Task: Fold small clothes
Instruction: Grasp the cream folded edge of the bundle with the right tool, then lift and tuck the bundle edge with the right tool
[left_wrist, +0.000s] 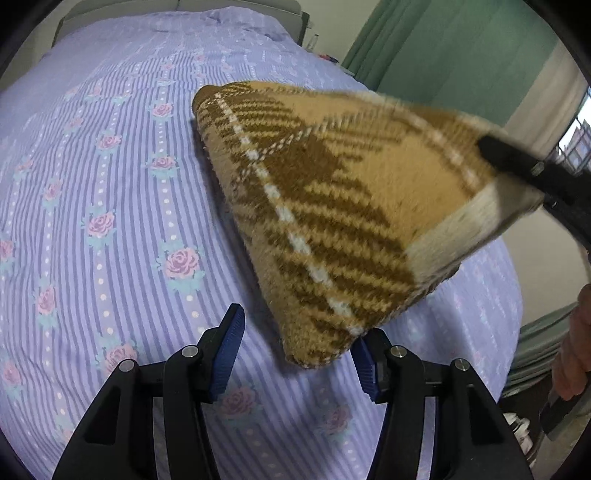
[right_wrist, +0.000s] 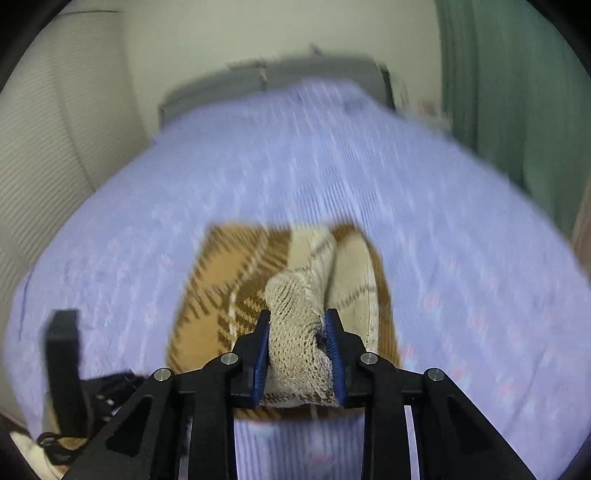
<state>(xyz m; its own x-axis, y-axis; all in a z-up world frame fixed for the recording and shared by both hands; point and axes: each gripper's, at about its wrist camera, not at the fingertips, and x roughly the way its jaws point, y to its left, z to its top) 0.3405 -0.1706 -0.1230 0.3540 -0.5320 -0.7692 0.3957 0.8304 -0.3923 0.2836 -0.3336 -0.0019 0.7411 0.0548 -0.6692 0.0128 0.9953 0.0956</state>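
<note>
Knitted garment (left_wrist: 332, 206), tan/brown check w/ cream ribbed band, is seen lifted off the bed (left_wrist: 110, 184) at center-right of the left wrist view, one corner hanging low near the bottom center. In the right wrist view it fills the lower middle, bunched cream ribbing (right_wrist: 295, 328) at the front.

Right tool (right_wrist: 298, 354): narrowed down, pads pressed onto the bunched ribbed edge, so the garment is gripped there. Left tool (left_wrist: 295, 354): roughly half open, nothing held; the hanging corner sits just beside its right finger (left_wrist: 365, 365), contact can't be told.

Handling, as judged: light, soft, thick fuzzy knit; floppy, drapes from any single hold, stretches at the ribbing. Not fragile, not slippery, though loose stitches could be snagged by pad ridges. Best taken at corners or along the firmer ribbed band, w/ a full pinch through all layers; a second hold at the low corner is probably needed so the piece can be spread flat on the bed before a fold is made.
</note>
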